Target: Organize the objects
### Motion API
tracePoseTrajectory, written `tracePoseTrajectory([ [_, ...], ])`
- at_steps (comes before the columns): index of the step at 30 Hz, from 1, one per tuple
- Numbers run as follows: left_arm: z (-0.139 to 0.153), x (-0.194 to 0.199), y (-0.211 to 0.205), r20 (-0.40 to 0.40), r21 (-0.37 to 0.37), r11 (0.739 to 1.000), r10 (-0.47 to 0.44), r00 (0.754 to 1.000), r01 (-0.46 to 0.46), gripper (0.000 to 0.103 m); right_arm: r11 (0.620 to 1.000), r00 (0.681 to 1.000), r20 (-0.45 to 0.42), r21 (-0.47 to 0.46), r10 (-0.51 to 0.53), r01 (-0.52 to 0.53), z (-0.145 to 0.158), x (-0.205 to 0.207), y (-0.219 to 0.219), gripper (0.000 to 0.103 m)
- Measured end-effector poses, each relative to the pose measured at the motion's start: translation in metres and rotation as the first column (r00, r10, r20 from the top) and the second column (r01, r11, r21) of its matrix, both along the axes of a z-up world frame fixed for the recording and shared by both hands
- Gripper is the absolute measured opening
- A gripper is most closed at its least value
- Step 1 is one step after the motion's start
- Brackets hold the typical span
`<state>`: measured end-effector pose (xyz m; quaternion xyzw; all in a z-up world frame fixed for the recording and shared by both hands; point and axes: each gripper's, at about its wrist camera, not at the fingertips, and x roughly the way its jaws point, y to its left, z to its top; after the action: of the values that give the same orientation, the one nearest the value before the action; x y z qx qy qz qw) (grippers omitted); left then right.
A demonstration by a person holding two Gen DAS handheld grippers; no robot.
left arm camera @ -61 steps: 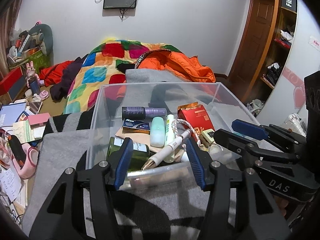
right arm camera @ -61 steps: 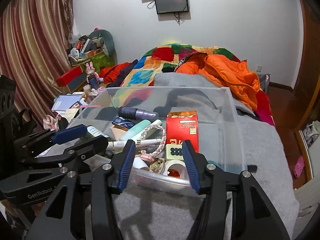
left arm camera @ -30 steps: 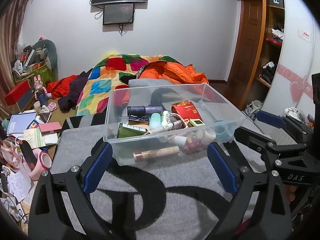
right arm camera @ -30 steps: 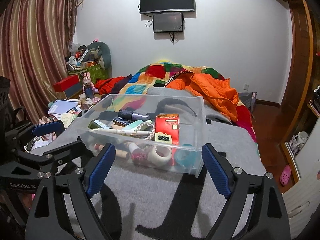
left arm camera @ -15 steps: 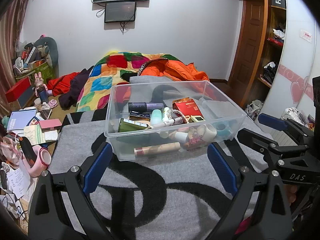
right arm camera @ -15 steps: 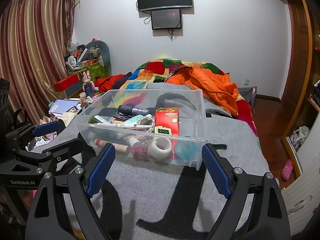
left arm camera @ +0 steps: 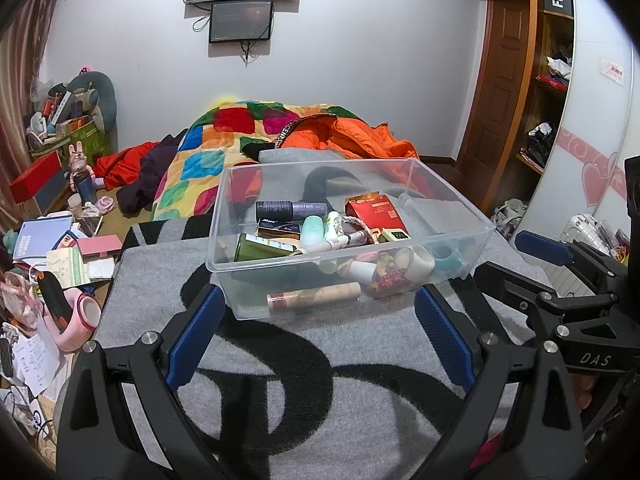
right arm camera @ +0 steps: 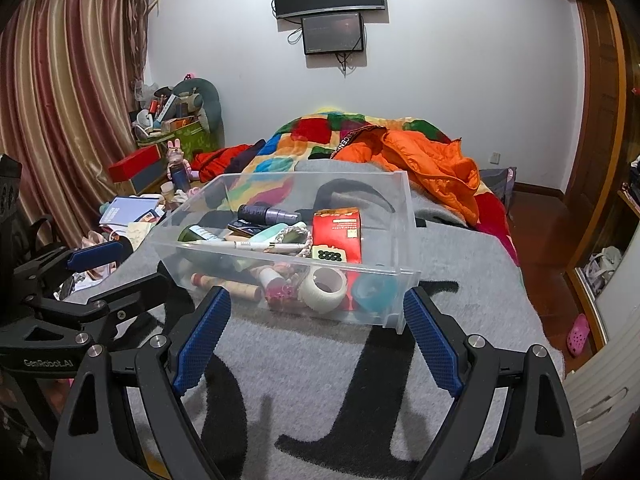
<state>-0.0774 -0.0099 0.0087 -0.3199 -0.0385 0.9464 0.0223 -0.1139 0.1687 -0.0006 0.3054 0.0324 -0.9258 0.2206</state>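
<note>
A clear plastic bin [left arm camera: 452,202] [right arm camera: 404,216] sits on a grey blanket with black marks [left arm camera: 280,380]. It holds several small items: a red box [left arm camera: 376,214] [right arm camera: 338,232], a dark spray bottle [left arm camera: 290,210], a green jar [left arm camera: 256,248], a white tape roll [right arm camera: 324,284], a tube [left arm camera: 312,294]. My left gripper [left arm camera: 320,328] is open and empty, just short of the bin's near wall. My right gripper [right arm camera: 314,322] is open and empty, facing the bin's corner.
A patchwork quilt [left arm camera: 224,152] and orange jacket [left arm camera: 360,140] lie on the bed behind the bin. Books, papers and pink objects clutter the floor at left [left arm camera: 52,248]. A wardrobe [left arm camera: 556,80] stands at right. Curtains [right arm camera: 60,120] hang at left.
Both grippers opened wide and pulled back from the bin between two seconds and one second ago. Since then they have eased slightly closer to it; the bin stays put.
</note>
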Motion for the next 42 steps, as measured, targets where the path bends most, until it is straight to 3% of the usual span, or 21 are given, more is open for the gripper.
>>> tracePoseTrajectory([
  [42,-0.0016,0.0015,0.0047,0.029,0.028,0.999,-0.036,0.999,0.035,0.098,1.0,1.0,0.013,-0.008,0.004,-0.004,-0.003,0.0028,-0.0026,0.087],
])
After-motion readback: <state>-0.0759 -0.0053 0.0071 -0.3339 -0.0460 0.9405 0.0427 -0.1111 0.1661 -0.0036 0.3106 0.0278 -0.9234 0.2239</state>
